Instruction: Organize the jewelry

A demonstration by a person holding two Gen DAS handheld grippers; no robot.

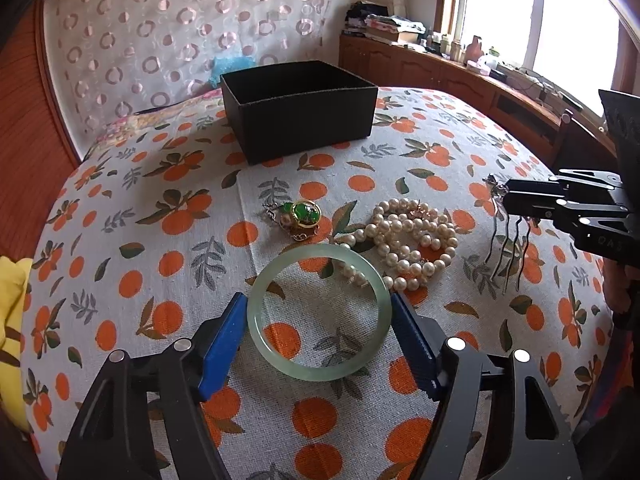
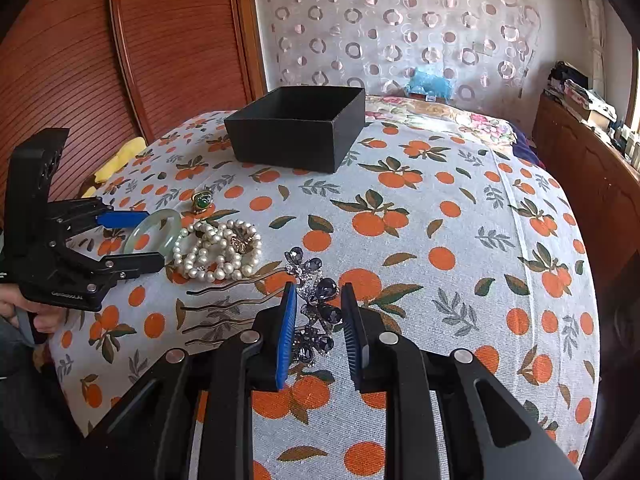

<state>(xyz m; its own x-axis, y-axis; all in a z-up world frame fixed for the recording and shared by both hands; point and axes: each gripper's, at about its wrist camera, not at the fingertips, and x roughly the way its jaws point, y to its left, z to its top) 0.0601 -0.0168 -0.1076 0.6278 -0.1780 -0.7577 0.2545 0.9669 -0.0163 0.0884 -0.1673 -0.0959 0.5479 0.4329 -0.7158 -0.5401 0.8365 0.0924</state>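
A pale green jade bangle (image 1: 318, 312) lies flat on the orange-print cloth between the blue pads of my left gripper (image 1: 319, 306); the pads touch or nearly touch its sides. A pearl strand (image 1: 412, 242) and a green-and-gold brooch (image 1: 305, 214) lie just beyond it. My right gripper (image 2: 319, 294) straddles the purple jewelled top of a hair comb (image 2: 316, 312), with gaps on both sides. An open black box (image 1: 300, 110) stands at the far side. The bangle (image 2: 154, 232), the pearls (image 2: 218, 250) and the box (image 2: 296, 132) also show in the right wrist view.
The cloth covers a rounded table (image 2: 460, 240). A yellow cloth (image 1: 12, 320) lies at its left edge. A wooden sideboard (image 1: 460, 76) with clutter runs under the window at right. A patterned curtain (image 2: 400, 20) hangs behind.
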